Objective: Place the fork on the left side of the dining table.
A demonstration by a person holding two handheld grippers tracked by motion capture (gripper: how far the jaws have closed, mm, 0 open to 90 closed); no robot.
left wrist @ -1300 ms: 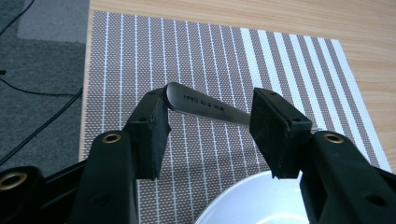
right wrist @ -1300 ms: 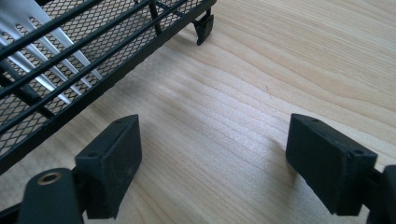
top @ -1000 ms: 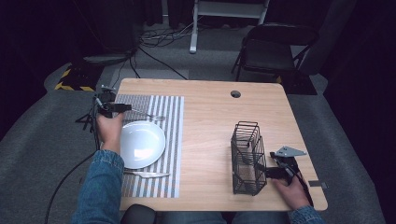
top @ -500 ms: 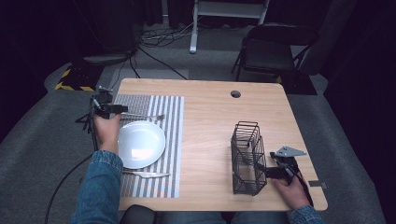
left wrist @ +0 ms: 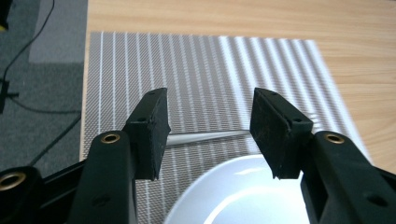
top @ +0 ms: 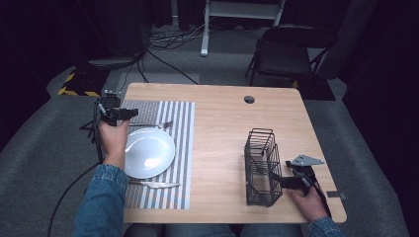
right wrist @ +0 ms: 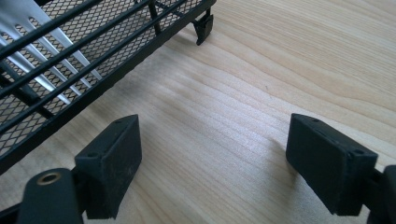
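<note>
A fork (top: 153,125) lies on the striped placemat (top: 180,148) just beyond a white plate (top: 148,153). My left gripper (top: 132,113) hovers over the mat's far left corner, open. In the left gripper view the fork handle (left wrist: 205,136) shows on the mat beyond the gap of my left gripper (left wrist: 208,100), untouched, with the plate rim (left wrist: 233,196) below it. A knife (top: 155,184) lies on the near side of the plate. My right gripper (top: 279,181) rests open on the wood beside a black wire basket (top: 261,168). A shiny utensil (right wrist: 51,42) lies inside the basket (right wrist: 70,74); my right gripper (right wrist: 215,135) holds nothing.
The wooden table (top: 222,128) has a round cable hole (top: 249,99) near its far edge. A black chair (top: 291,54) and loose cables (top: 168,44) are on the floor beyond. Bare wood lies between the placemat and the basket.
My left hand has lifted a little above the placemat. The fork, plate, knife, basket and right gripper stay where they were.
</note>
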